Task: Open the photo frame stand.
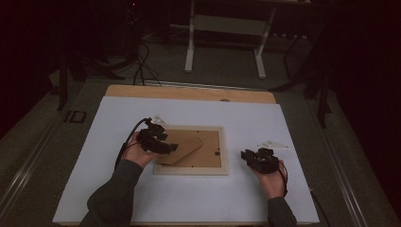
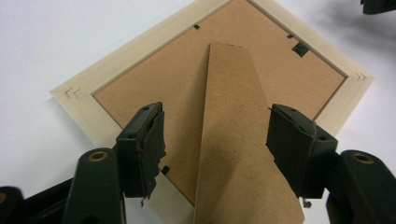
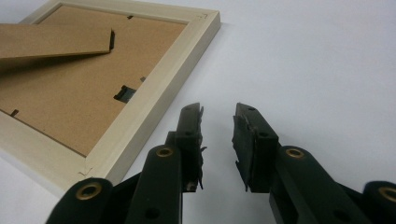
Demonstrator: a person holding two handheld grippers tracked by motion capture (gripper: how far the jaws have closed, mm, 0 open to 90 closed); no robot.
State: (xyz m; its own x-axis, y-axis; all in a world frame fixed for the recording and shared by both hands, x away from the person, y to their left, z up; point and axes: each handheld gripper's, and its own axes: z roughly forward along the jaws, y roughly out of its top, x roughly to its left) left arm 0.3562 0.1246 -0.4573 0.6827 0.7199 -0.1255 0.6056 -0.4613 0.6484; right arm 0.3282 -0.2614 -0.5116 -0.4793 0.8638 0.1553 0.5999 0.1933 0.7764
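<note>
Left claw (image 2: 215, 140) spread, straddling raised stand flap (image 2: 233, 140) over picture frame (image 1: 226, 156); right claw (image 3: 218, 140) slightly parted, empty, just beside frame edge, bare bench (image 1: 189, 203) around.

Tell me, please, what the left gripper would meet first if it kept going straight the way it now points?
Most likely the cardboard stand, which lies between the left gripper's open jaws, with the picture frame's brown backing just behind it. Depth is hard to judge, so how soon is unclear.

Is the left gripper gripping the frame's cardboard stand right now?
Apart. In the left gripper view the left gripper straddles the cardboard stand, with a gap beside each pad.
</note>
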